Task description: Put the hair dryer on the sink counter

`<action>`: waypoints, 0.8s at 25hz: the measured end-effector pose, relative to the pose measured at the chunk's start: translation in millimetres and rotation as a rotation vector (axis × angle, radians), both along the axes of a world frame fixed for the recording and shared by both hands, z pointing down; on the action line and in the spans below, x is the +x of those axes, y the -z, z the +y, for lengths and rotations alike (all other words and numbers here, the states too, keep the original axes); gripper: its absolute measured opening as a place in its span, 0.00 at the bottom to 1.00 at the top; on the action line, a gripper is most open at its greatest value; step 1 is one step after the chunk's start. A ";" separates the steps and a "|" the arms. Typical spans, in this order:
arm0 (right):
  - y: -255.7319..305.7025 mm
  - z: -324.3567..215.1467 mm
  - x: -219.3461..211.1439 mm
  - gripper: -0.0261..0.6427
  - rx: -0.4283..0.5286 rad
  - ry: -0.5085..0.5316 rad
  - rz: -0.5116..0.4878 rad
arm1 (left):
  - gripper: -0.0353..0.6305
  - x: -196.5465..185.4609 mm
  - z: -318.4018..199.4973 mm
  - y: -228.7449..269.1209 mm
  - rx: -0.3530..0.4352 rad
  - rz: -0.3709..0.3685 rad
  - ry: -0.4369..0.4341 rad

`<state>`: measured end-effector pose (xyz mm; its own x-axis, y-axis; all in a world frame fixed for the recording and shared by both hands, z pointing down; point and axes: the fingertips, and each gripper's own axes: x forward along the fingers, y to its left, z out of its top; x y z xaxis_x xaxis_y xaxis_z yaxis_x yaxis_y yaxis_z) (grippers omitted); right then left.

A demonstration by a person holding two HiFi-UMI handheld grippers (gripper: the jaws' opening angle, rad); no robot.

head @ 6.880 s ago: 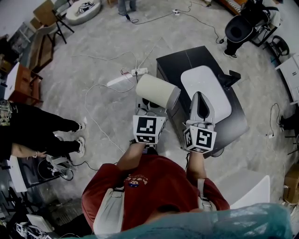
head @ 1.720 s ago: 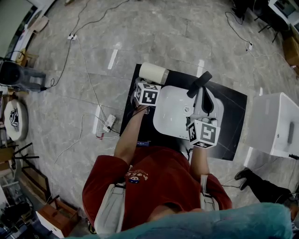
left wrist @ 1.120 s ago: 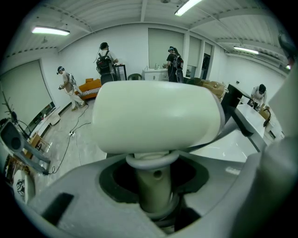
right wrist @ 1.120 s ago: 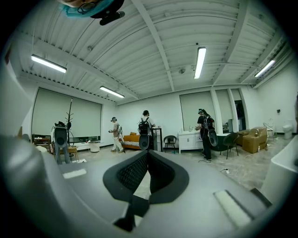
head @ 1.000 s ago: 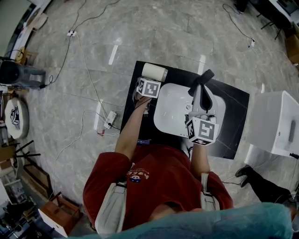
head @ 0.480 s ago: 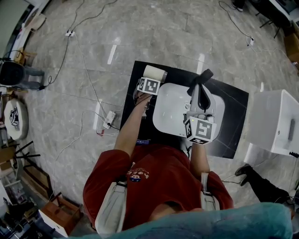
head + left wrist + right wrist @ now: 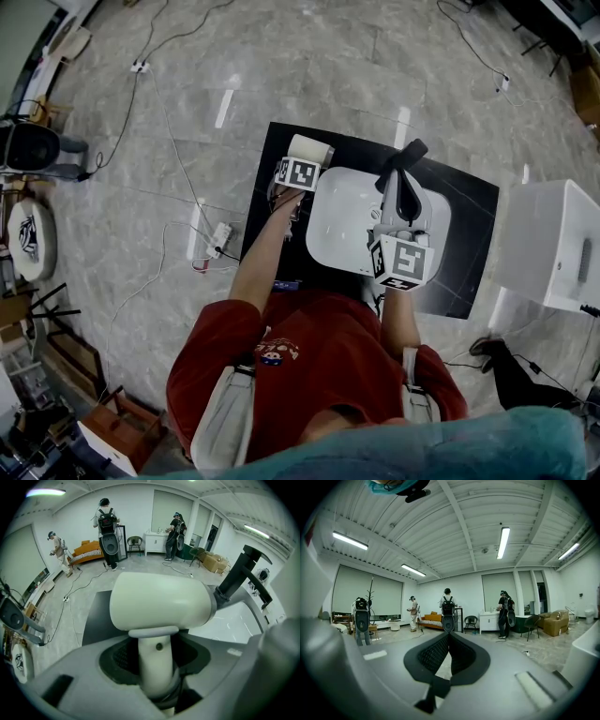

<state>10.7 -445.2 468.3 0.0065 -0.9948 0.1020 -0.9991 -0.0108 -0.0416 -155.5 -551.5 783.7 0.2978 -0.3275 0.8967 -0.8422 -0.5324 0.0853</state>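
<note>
Left gripper view: the left gripper point(image 7: 157, 667) has its fingers point(image 7: 117, 657) clamped on the handle of the cream hair dryer point(image 7: 159, 602), whose barrel lies crosswise above them. Below it is the black counter point(image 7: 101, 616), with the white sink point(image 7: 234, 620) and black faucet point(image 7: 239, 573) just beside. I cannot tell whether the dryer touches the counter. The right gripper point(image 7: 447, 637) is empty, fingers point(image 7: 433, 656) together at the tips. People point(image 7: 107, 527) stand far across the room.
</note>
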 end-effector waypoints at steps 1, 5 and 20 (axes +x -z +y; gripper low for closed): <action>-0.1 -0.1 -0.5 0.04 0.001 0.002 -0.001 | 0.35 0.1 0.0 -0.4 0.001 -0.001 0.001; 1.6 0.5 -1.2 0.04 0.002 0.006 -0.002 | 0.35 -0.1 0.9 0.0 0.000 -0.007 -0.003; 8.4 6.6 -6.7 0.04 0.003 0.026 0.001 | 0.50 -4.4 14.3 6.5 0.010 0.005 -0.022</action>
